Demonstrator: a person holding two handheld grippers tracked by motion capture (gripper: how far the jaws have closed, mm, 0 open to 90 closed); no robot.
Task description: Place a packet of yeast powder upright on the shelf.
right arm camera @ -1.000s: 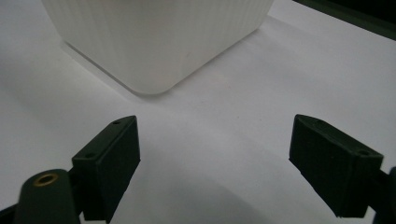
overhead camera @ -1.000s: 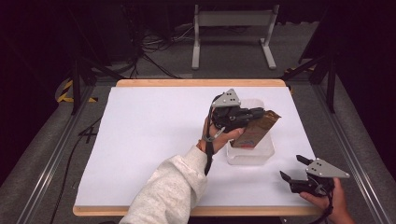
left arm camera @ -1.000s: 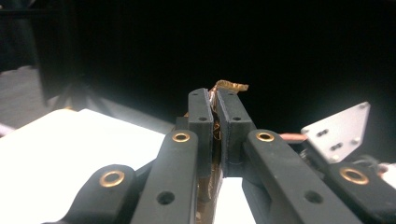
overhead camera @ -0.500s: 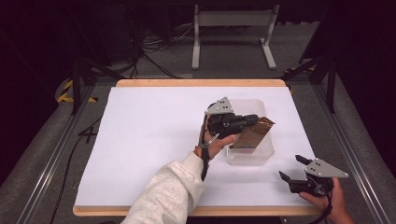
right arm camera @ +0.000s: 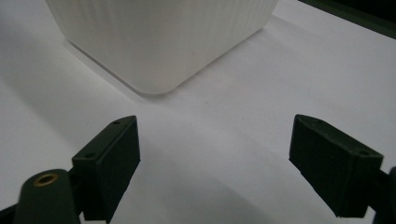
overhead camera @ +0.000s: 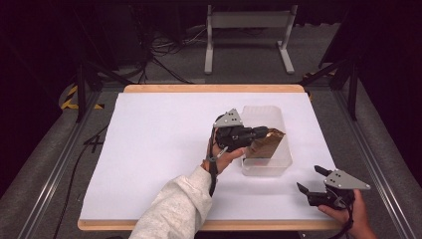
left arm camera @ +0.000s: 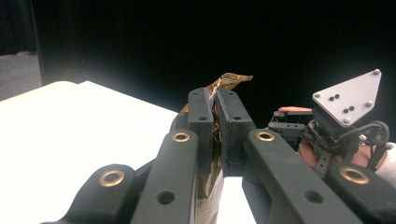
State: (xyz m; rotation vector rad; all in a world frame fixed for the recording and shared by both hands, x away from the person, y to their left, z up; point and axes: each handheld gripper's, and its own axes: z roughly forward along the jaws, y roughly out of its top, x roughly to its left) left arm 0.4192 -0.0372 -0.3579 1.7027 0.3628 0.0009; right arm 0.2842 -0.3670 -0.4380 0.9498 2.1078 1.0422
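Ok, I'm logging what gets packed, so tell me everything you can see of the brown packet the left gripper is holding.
The brown packet looks like a crinkly, shiny foil or plastic wrapper, brown with golden glints. The left gripper is shut on it: its two black fingers pinch the material between them, and a crumpled, pointed tip sticks up past them. It hangs tilted over the open top of the clear plastic container on the white table, its lower part inside the container. Whether it touches the container's walls or floor cannot be told. No print is legible.

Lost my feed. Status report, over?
Left gripper shut on gold wrapper, over clear bin. Right gripper open, idle near table's front right. Nothing in the way.
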